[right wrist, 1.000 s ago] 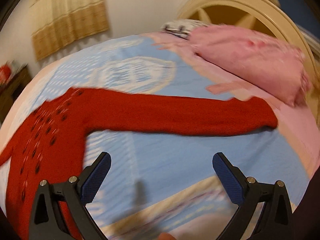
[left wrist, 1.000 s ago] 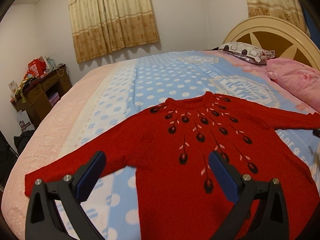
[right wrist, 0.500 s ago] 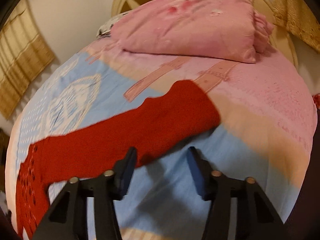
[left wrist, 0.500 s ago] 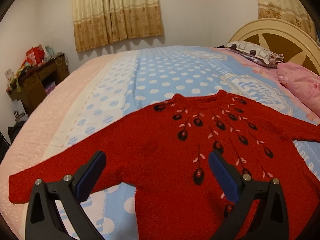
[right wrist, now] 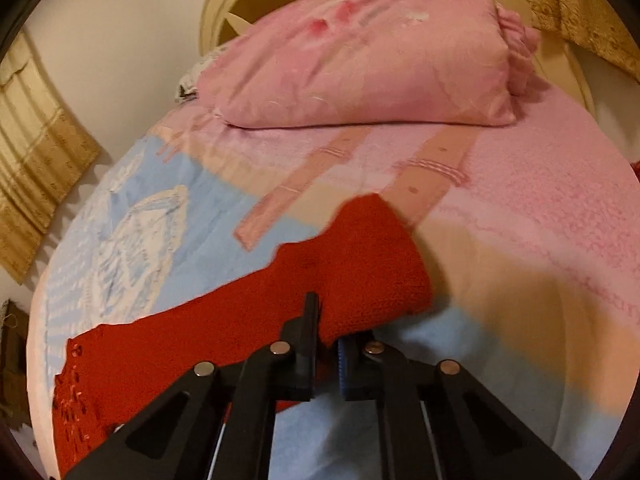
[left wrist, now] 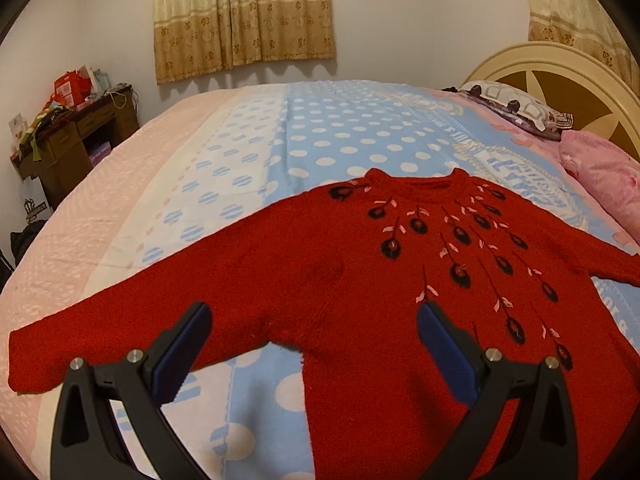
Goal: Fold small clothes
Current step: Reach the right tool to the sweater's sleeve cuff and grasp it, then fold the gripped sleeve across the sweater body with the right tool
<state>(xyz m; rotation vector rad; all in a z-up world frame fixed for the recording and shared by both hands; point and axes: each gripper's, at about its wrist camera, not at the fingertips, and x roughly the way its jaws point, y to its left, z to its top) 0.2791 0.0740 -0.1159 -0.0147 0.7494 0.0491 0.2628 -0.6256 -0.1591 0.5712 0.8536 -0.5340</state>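
Two claws work over one red knitted sweater with black-and-pink feather motifs (left wrist: 360,280), which lies spread flat, front up, on the blue polka-dot bedspread (left wrist: 340,136) with both sleeves stretched out to the sides. The right claw (right wrist: 326,350) is pinched almost closed on the lower edge of the red sleeve (right wrist: 360,264) near its cuff, close to the pink pillow (right wrist: 360,52). The left claw (left wrist: 312,344) hangs wide apart and empty above the other sleeve and armpit, touching nothing. The pinch appears to catch only a thin margin of the knit, so lifting fast could let the sleeve slip free. A pull on the sleeve could also drag the whole body sideways and wrinkle it, since the left claw pins nothing down. The loose knit may stretch too.
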